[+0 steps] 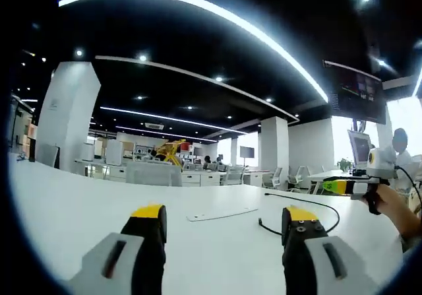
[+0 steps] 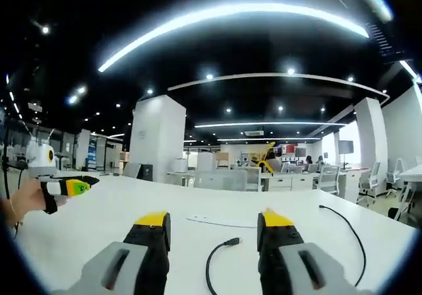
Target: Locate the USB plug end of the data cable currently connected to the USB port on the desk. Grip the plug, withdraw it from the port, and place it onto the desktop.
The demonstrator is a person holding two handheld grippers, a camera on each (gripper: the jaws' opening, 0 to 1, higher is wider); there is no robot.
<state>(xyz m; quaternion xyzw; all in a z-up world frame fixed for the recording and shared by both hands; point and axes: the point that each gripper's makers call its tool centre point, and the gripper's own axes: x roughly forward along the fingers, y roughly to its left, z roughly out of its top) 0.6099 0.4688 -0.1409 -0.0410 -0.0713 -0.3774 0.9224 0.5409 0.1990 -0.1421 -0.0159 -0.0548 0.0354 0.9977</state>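
Left gripper [image 1: 224,222] hovers low over the white desk [image 1: 79,209], jaws spread wide, nothing between them. Right gripper [image 2: 214,228] likewise low over the desk [image 2: 112,209], jaws parted and empty.

Black data cable [image 2: 217,259] lies loose on the desktop in the right gripper view: its plug end [image 2: 232,242] rests flat on the surface, roughly midway between the two yellow-tipped jaws and a little beyond them, touching neither. The cable curves from the plug back toward the camera, then a further stretch [image 2: 346,232] arcs along the right side of the desk.

In the left gripper view the same cable [image 1: 310,206] shows further off, looping behind the right-hand jaw; its end [image 1: 261,224] sits just beside the inner edge of that jaw, too small to tell the connector type.

A thin flat plate [image 1: 221,214] set in the desktop lies ahead of the jaws; in the right gripper view it reads as a slim strip [image 2: 217,222] just beyond the plug. Can't tell whether it holds the port.

Each view catches the other gripper at its edge, held in a hand: the right one [image 1: 359,184] at the right edge of the left gripper view, the left one [image 2: 66,186] at the left edge of the right gripper view.

Background: open office, white pillar [image 2: 157,140], ceiling light strips, a wall screen [image 1: 356,92] in the left gripper view.
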